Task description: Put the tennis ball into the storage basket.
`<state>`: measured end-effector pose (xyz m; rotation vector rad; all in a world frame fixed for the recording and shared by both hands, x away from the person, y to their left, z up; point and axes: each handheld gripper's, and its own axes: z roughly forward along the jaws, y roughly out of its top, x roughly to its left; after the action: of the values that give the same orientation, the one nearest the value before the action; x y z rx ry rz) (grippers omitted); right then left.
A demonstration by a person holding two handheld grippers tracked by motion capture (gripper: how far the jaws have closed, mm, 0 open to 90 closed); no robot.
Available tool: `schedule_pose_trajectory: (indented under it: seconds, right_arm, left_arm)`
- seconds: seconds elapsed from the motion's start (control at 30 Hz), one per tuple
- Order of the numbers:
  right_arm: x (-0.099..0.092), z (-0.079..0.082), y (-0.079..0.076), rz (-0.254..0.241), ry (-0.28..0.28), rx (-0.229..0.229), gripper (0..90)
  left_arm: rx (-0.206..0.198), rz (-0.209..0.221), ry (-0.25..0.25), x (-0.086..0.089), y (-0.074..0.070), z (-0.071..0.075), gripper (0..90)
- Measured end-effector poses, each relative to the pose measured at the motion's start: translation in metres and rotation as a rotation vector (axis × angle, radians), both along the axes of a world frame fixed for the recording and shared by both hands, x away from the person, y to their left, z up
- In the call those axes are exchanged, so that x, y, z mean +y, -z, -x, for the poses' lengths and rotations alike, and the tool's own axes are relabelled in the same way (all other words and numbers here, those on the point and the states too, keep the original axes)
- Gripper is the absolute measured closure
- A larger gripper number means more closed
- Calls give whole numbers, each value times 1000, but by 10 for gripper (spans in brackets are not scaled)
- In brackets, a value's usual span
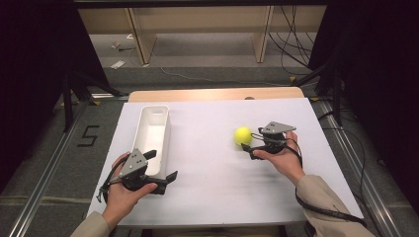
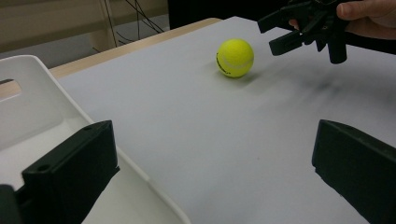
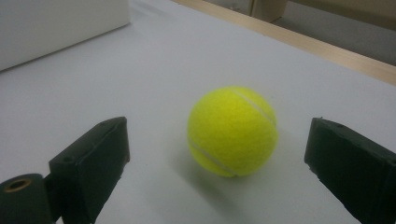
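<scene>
A yellow tennis ball (image 1: 242,135) rests on the white table cover, right of centre. My right gripper (image 1: 250,142) points at it from the right, open. In the right gripper view the ball (image 3: 232,130) lies just ahead of the two spread jaws of that gripper (image 3: 216,133), touching neither. My left gripper (image 1: 161,166) is open at the near end of a long white bin (image 1: 153,131). In the left gripper view one jaw of the left gripper (image 2: 210,140) hangs over the bin (image 2: 42,107) and the other over the table. The ball (image 2: 235,57) and right gripper (image 2: 287,35) lie farther off.
The white table cover (image 1: 212,173) reaches to a wooden strip (image 1: 217,94) at the far edge. Metal rails run along both sides of the table. Wooden furniture legs and cables stand on the floor beyond. The bin looks empty.
</scene>
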<state>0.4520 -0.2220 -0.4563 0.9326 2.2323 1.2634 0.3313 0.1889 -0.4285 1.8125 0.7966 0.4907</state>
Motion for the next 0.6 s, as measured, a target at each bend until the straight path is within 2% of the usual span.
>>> schedule_pose_trajectory:
  seconds: [0.6]
  right_arm:
    - [3,-5,3,6,0,10,47]
  left_arm:
    - [3,3,-1,0,0,0,0]
